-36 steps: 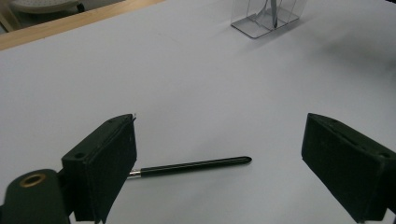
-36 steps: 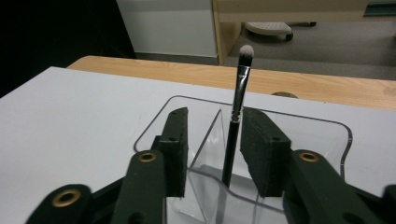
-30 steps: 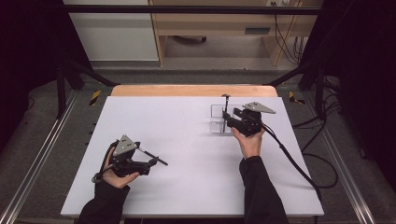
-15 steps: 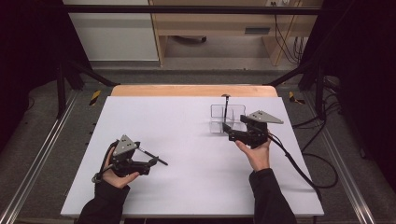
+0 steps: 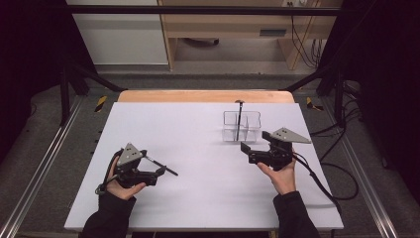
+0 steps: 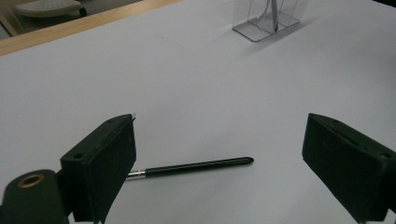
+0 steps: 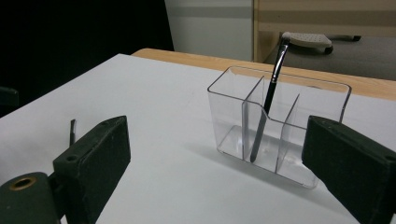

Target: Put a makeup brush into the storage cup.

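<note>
While both hands rest low, tongs agape, brush flat.

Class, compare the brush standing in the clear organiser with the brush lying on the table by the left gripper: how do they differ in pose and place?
The organiser brush stands tilted, leaning on a divider of the clear organiser; the table brush lies flat on the white table. The organiser brush stands ahead of the right gripper; the table brush lies between the open jaws of the left gripper. Both are slim and black-handled.
</note>
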`<control>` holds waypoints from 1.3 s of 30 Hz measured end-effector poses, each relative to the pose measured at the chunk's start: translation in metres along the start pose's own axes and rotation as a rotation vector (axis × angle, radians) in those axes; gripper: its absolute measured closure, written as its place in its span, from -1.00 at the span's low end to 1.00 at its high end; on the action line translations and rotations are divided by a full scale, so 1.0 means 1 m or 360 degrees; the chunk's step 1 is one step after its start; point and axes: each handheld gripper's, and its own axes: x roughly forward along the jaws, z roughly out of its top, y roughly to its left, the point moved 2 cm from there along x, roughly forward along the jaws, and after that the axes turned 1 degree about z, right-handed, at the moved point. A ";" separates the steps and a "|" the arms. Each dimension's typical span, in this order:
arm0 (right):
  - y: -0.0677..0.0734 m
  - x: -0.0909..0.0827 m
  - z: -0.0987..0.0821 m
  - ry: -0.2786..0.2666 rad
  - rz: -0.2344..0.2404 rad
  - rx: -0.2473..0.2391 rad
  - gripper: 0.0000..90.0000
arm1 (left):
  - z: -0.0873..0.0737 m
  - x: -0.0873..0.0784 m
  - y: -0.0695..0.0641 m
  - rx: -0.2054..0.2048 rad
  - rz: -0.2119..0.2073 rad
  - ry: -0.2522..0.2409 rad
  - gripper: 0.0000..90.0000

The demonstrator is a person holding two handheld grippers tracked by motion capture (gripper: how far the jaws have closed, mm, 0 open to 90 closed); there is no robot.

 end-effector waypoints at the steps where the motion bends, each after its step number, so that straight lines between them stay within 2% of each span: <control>1: 0.000 -0.001 -0.001 -0.0001 0.0006 -0.0004 -0.83 | 0.000 -0.001 0.001 0.0001 0.0003 -0.0004 -0.80; 4: 0.003 -0.005 -0.004 0.0012 0.0003 -0.0034 -0.85 | 0.001 -0.005 0.004 -0.0017 0.0006 -0.0025 -0.81; 10: 0.006 -0.014 -0.012 0.0014 0.0027 -0.0036 -0.86 | 0.000 -0.009 0.008 -0.0030 -0.0007 -0.0043 -0.82; 13: 0.005 -0.018 -0.016 0.0008 0.0027 -0.0023 -0.86 | 0.000 -0.011 0.007 -0.0016 -0.0015 -0.0051 -0.82; 17: 0.006 -0.025 -0.020 0.0014 0.0016 -0.0042 -0.86 | 0.000 -0.011 0.007 -0.0006 -0.0031 -0.0046 -0.82; 25: 0.004 -0.035 -0.031 0.0025 0.0014 -0.0012 -0.86 | 0.001 -0.011 0.007 0.0012 -0.0051 -0.0044 -0.82; 32: 0.005 -0.036 -0.035 0.0035 0.0024 -0.0012 -0.86 | 0.003 -0.008 0.007 0.0036 -0.0058 -0.0035 -0.83; 39: 0.005 -0.037 -0.035 0.0033 0.0025 -0.0010 -0.86 | 0.005 0.001 0.011 0.0086 -0.0089 0.0023 -0.83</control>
